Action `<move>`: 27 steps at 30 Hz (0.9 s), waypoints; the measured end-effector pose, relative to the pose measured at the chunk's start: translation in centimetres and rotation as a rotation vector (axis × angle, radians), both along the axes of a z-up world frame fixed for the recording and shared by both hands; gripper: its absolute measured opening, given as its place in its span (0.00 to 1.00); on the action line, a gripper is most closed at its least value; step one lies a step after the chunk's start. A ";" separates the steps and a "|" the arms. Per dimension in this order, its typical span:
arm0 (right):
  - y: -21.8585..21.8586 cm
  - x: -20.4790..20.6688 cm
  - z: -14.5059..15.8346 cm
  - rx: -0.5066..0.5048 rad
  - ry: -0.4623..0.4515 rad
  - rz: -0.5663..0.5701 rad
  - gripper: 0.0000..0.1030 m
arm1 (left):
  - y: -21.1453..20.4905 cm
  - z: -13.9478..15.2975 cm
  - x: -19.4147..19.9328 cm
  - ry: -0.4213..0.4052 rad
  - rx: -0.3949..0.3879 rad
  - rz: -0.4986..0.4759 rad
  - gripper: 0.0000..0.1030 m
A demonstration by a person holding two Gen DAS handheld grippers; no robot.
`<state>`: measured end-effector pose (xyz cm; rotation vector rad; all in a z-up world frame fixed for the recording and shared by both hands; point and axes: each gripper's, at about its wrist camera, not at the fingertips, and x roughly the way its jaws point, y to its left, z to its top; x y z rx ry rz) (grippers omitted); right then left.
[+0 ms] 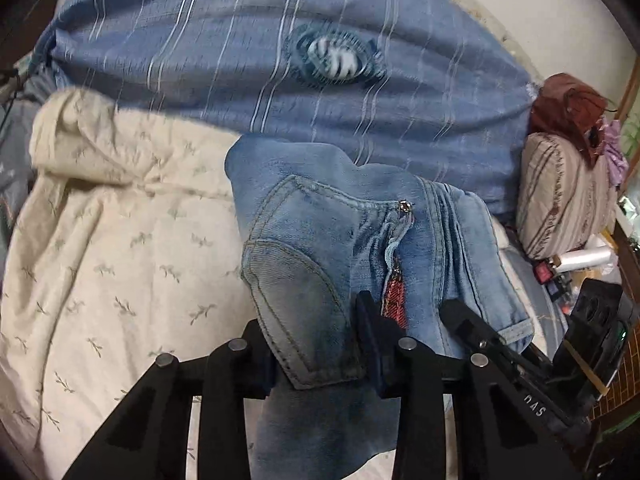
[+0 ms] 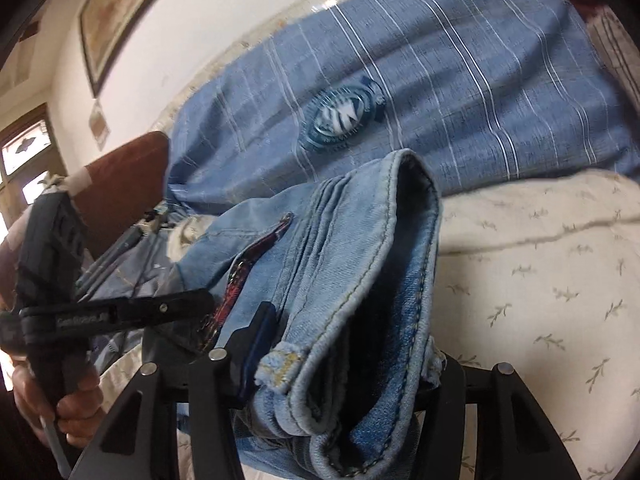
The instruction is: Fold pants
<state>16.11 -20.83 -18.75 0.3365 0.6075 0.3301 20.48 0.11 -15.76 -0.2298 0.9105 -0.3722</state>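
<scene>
Light blue jeans [image 1: 320, 232] hang bunched above the bed, fly zipper and red lining showing. My left gripper [image 1: 316, 356] is shut on the pocket end of the waistband, which fills the gap between its pads. In the right wrist view, my right gripper [image 2: 348, 364] is shut on the folded waistband of the jeans [image 2: 360, 280], near a belt loop. The two grippers are close together. The right one [image 1: 492, 344] shows at the lower right of the left wrist view. The left one [image 2: 120, 308] shows at the left of the right wrist view, held by a hand [image 2: 60, 400].
Under the jeans lies a cream leaf-print sheet [image 1: 100, 260]. Behind it is a blue striped cover [image 1: 240, 60] with a round emblem [image 1: 334, 58]. A striped pillow [image 1: 560, 200] and small clutter sit at the right. A framed picture [image 2: 116, 12] hangs on the white wall.
</scene>
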 end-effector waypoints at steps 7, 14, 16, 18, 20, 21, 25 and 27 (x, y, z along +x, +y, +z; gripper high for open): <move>-1.5 2.6 -3.8 0.004 0.229 -0.059 0.68 | -0.6 -3.8 0.9 0.065 0.099 0.071 0.59; -2.8 0.6 -2.6 0.029 0.207 -0.065 0.71 | -0.2 0.5 -2.2 -0.039 0.229 0.121 0.82; -3.5 -0.6 -2.1 0.044 0.175 -0.092 0.71 | -0.2 2.8 -4.1 -0.129 0.290 0.145 0.86; -4.0 -2.4 -1.1 0.021 0.123 -0.112 0.71 | -0.2 5.1 -6.2 -0.220 0.347 0.155 0.87; -4.3 -4.2 -0.1 -0.016 0.083 -0.135 0.71 | -0.6 6.9 -7.7 -0.280 0.393 0.171 0.92; -4.4 -5.4 0.6 -0.032 0.060 -0.154 0.71 | -0.7 7.9 -8.7 -0.315 0.413 0.180 0.92; -4.6 -9.3 3.4 -0.036 -0.024 -0.192 0.73 | -1.2 11.4 -12.2 -0.415 0.448 0.194 0.96; -4.1 -10.8 4.6 -0.048 -0.044 -0.189 0.73 | -1.3 12.9 -13.9 -0.454 0.462 0.201 0.97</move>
